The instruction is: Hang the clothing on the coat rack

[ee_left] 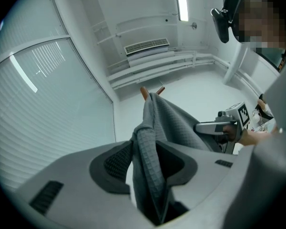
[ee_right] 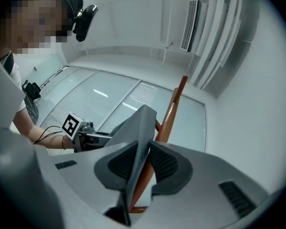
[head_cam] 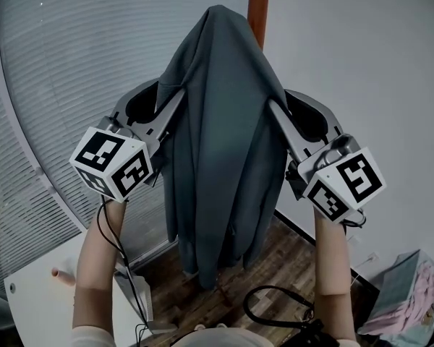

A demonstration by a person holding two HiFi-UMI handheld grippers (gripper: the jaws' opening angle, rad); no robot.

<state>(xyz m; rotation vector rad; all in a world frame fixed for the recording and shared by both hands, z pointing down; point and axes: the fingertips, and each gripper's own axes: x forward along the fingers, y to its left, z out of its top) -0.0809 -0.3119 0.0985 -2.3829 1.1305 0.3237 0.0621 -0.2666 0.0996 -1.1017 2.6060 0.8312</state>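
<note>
A grey jacket (head_cam: 224,136) is draped over the top of the brown wooden coat rack (head_cam: 258,6) and hangs down between both grippers. My left gripper (head_cam: 163,103) is at the jacket's left side. In the left gripper view a fold of the jacket (ee_left: 155,128) lies between the jaws of the left gripper (ee_left: 150,159), with a gap beside the right pad, so it is open. My right gripper (head_cam: 289,110) is at the jacket's right side. In the right gripper view the right gripper (ee_right: 142,159) is shut on an edge of the jacket (ee_right: 140,125), and the rack pole (ee_right: 174,109) rises just behind.
A ribbed glass wall (head_cam: 72,63) curves behind on the left, and a plain white wall (head_cam: 362,49) is on the right. Below lie a white table (head_cam: 36,295), a black looped strap (head_cam: 275,309) on the wooden floor, and a bin with pink cloth (head_cam: 412,295).
</note>
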